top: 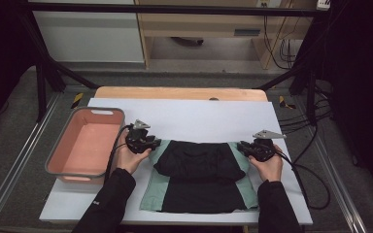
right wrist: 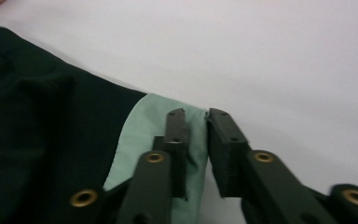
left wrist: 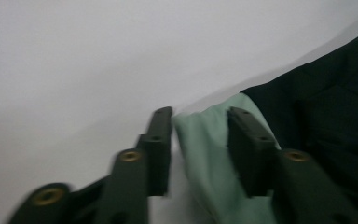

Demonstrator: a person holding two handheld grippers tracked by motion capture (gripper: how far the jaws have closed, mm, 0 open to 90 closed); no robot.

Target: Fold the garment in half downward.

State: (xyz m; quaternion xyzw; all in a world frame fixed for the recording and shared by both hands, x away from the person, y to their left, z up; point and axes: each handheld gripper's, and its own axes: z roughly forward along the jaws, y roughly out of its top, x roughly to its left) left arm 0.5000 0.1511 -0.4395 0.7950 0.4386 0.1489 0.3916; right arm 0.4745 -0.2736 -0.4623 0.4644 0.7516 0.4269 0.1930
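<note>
both my left gripper [left wrist: 199,135] and right gripper [right wrist: 196,128] stood parted, loose around the folded garment's [top: 199,174] green corners mid-table; i judged snagged cloth could undo the fold.

The left gripper [left wrist: 199,140] looks along its two black jaws, which rise from the bottom of the view and stand apart. Between them lies the pale green edge [left wrist: 205,154] of a folded garment [left wrist: 326,121]. The right-hand jaw rests over the green cloth; the left-hand jaw stands just beside its edge, over the bare white table cover [left wrist: 121,56]. Whether the pads press on the cloth cannot be told. The garment's black part spreads toward the right edge of the view.
</note>
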